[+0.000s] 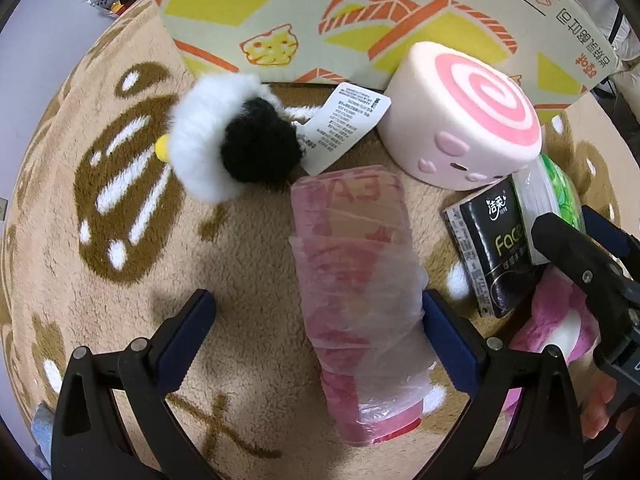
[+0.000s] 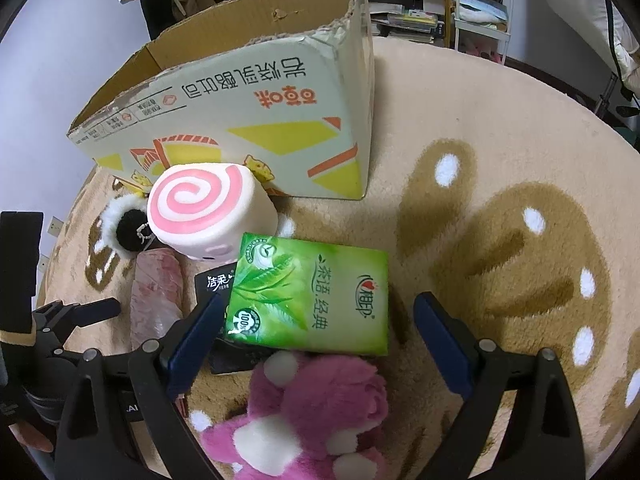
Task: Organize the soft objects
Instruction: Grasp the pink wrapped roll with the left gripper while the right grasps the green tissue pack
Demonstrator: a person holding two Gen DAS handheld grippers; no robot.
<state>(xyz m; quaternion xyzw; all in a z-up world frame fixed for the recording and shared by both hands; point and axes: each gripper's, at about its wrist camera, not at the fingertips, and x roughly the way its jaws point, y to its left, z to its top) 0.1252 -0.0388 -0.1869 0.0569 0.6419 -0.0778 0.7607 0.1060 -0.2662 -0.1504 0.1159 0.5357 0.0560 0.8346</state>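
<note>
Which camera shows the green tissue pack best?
The right wrist view. There the green tissue pack lies face up in the middle, its whole front with leaves and writing visible. In the left wrist view only a sliver of it peeks out at the right edge, behind the black tissue pack and the right tongs.

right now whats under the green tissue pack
The green tissue pack lies partly on top of a black tissue pack, whose left end sticks out. How far the black pack runs underneath is hidden. The rug is beneath both.
</note>
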